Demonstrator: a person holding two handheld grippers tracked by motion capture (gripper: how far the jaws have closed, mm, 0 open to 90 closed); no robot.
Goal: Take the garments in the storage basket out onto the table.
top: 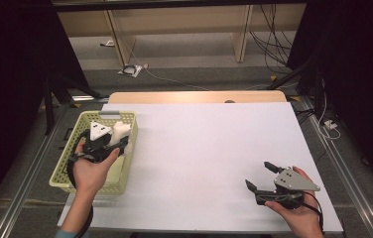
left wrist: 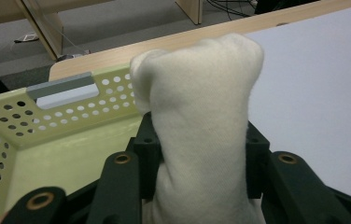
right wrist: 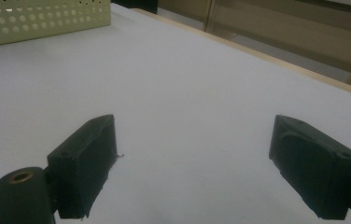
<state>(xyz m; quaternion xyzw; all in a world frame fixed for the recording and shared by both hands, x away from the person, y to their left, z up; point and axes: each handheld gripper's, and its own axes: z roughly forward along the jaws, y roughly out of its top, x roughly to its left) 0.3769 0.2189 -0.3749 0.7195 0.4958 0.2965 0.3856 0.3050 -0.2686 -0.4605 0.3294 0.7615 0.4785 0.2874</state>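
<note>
A bunched cream-white sock (left wrist: 197, 121) is clamped between the two black jaws of my left gripper (left wrist: 197, 158), and its top end sticks up past them. In the high view the left gripper (top: 117, 136) hovers over the pale green perforated basket (top: 78, 134) at the table's left, with the sock (top: 121, 130) near the basket's right wall. My right gripper (top: 259, 174) rests low over the white table at the front right. Its jaws stand wide apart around bare table in the right gripper view (right wrist: 192, 163).
The basket (left wrist: 33, 135) has a grey label on its far rim. The white sheet (top: 209, 148) covers the table, with a wooden strip along the far edge. A corner of the basket (right wrist: 38, 18) lies far off to the right gripper's upper left. Cables lie on the floor beyond.
</note>
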